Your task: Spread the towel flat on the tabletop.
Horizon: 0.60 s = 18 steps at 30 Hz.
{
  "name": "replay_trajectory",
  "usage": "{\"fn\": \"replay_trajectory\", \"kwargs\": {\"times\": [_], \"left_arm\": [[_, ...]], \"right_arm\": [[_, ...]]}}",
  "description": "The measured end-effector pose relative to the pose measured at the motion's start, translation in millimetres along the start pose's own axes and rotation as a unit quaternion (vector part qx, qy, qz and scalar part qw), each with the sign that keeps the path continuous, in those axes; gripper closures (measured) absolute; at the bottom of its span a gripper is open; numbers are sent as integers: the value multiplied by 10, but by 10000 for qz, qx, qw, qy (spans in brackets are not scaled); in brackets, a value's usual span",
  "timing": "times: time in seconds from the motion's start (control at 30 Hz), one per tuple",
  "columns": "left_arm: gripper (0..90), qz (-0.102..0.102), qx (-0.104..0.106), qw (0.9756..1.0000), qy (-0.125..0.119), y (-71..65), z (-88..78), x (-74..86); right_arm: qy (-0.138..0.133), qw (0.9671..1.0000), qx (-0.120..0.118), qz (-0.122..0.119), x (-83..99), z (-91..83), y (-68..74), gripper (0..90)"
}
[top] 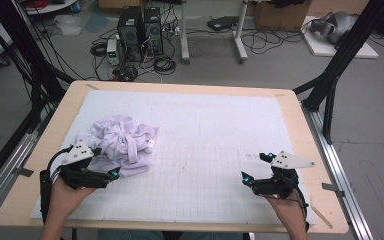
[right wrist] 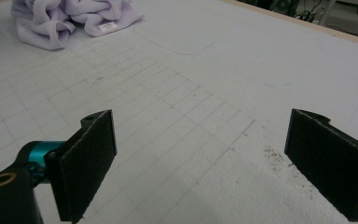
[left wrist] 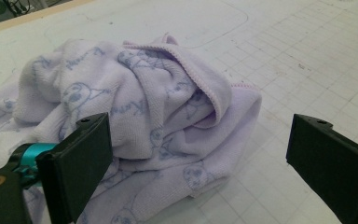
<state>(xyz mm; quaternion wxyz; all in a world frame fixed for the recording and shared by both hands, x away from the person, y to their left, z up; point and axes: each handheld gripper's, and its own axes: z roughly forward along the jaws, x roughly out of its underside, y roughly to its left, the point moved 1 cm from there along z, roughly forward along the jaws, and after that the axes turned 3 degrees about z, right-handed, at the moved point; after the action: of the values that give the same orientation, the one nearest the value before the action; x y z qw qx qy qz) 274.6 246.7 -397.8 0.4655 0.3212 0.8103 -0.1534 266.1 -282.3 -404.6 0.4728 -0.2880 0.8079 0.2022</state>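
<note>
Left gripper (top: 105,162) jaws released, seemingly just short of crumpled towel (top: 122,142); right gripper (top: 256,167) jaws released, well apart.

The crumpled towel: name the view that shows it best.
The left gripper view: the lilac towel sits close, its printed figures and stitched pink hem clear. The high view gives the whole bundle, small. The right gripper view catches part of it at the top edge, with a white label.

Even, soft overhead light with faint shadows; the high view is slightly grainy, both gripper views' near black jaws blur
</note>
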Motion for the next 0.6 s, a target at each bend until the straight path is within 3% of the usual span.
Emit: {"fn": "replay_trajectory", "kwargs": {"times": [0.6], "left_arm": [[75,-4,17,10000,2,32,-17,-3]], "right_arm": [[54,10000,-44,26,17,18,6,82]]}}
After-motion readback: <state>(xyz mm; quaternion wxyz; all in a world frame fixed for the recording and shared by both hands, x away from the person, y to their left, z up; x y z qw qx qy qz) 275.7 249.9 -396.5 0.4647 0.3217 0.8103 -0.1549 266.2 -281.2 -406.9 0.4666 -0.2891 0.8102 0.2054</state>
